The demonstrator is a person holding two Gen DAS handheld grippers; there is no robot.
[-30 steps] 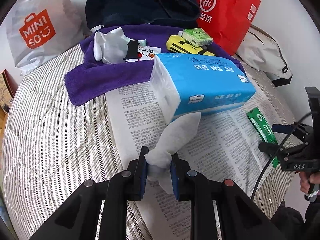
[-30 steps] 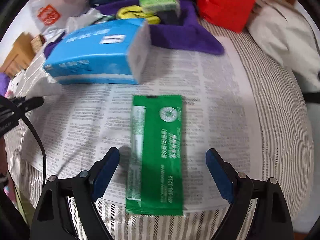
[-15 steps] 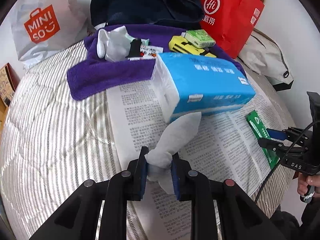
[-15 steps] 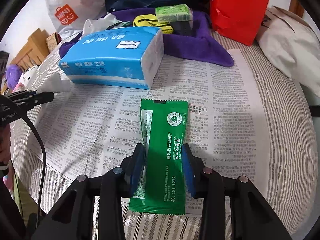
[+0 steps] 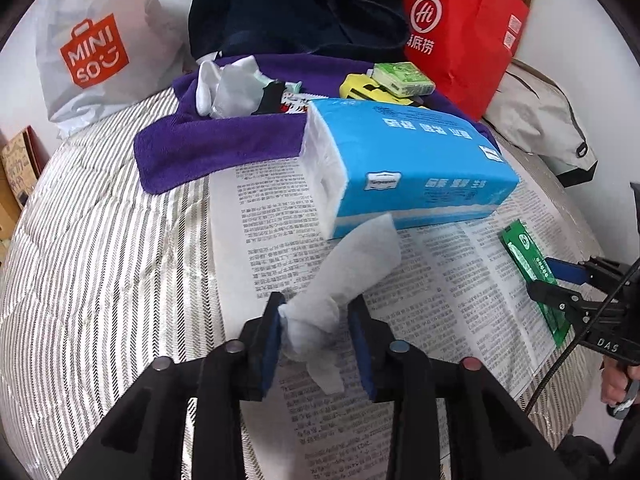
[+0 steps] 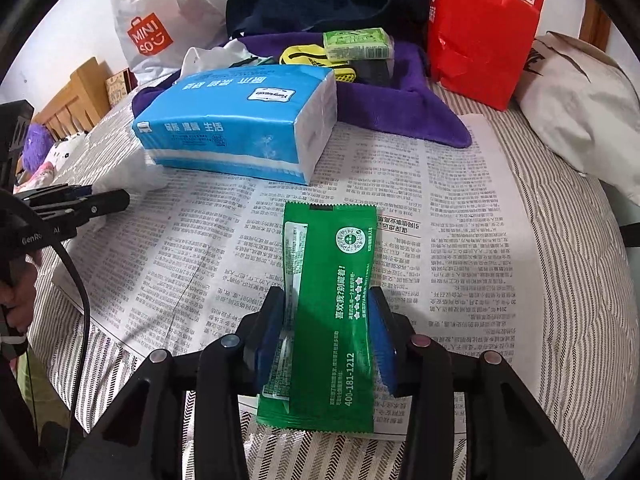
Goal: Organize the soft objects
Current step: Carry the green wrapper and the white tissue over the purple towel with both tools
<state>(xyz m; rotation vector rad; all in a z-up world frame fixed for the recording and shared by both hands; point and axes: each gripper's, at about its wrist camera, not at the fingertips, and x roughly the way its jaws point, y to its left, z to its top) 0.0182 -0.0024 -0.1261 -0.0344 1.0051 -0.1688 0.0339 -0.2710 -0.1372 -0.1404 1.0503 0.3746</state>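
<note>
- Lying on a sheet of newspaper [image 5: 420, 280] spread over a striped bed cover [image 5: 100, 260]: a blue tissue pack [image 5: 408, 168], a twisted white tissue [image 5: 340, 292] and a green sachet [image 6: 332, 308].
- Left gripper [image 5: 316, 340]: jaws opening, white tissue between them. The tissue touches the left pad; a gap shows at the right pad. Its far end reaches up to the near lower edge of the tissue pack.
- Right gripper [image 6: 328, 332]: jaws opening slightly, yet both blue pads press the sachet's long edges. The sachet is bowed along its length, its near end overhanging the newspaper edge onto the bed cover.
- Tissue pack lies beyond both grippers, its far end against a purple towel [image 5: 208, 148].
- On the towel: white cloth items [image 5: 228, 88], a yellow object [image 5: 360, 88] and a small green packet [image 5: 404, 78].
- Behind: a white MINISO bag [image 5: 96, 52], dark blue clothing [image 5: 288, 12], a red paper bag [image 5: 460, 36], a cream-coloured bag [image 5: 540, 120].
- A hand [image 5: 616, 384] shows at the right edge of the left wrist view, on the right gripper's handle.
</note>
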